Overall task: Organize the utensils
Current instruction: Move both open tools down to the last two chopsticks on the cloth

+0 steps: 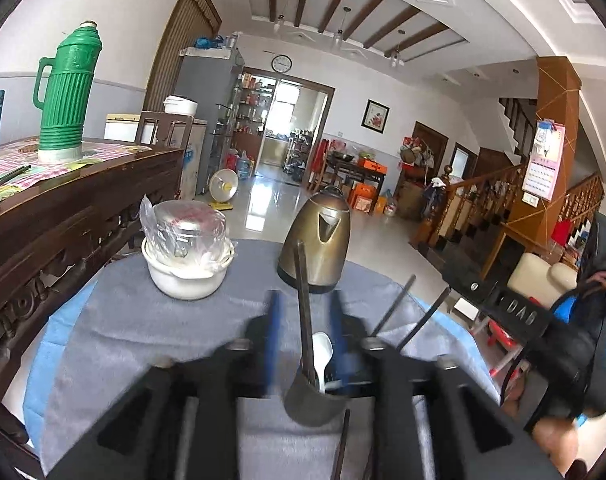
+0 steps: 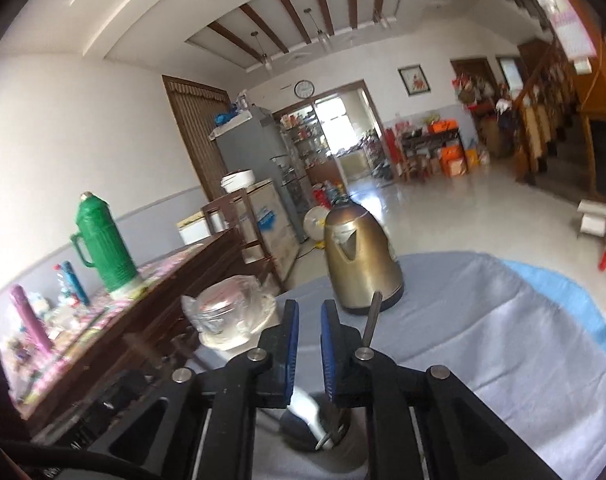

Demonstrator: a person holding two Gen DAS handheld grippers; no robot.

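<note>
Cup: we see the metal cup [image 1: 313,402] on the grey cloth [image 1: 143,328], at six o'clock in both wrist views.
Utensils: a dark handle [image 1: 303,312] and a white spoon [image 1: 322,354] stand in the cup; two more dark sticks [image 1: 407,312] lean toward two o'clock.
Left gripper [image 1: 305,336]: fingers spread wide either side of the cup, grasping nothing.
Right gripper [image 2: 309,344]: our pads [image 2: 291,344] stand parted above the cup, holding nothing.
Risk: we judge a finger could nudge the rim and tip the cup.
Neighbours: kettle [image 1: 317,240] at twelve o'clock, white bowl [image 1: 187,276] at ten.
</note>
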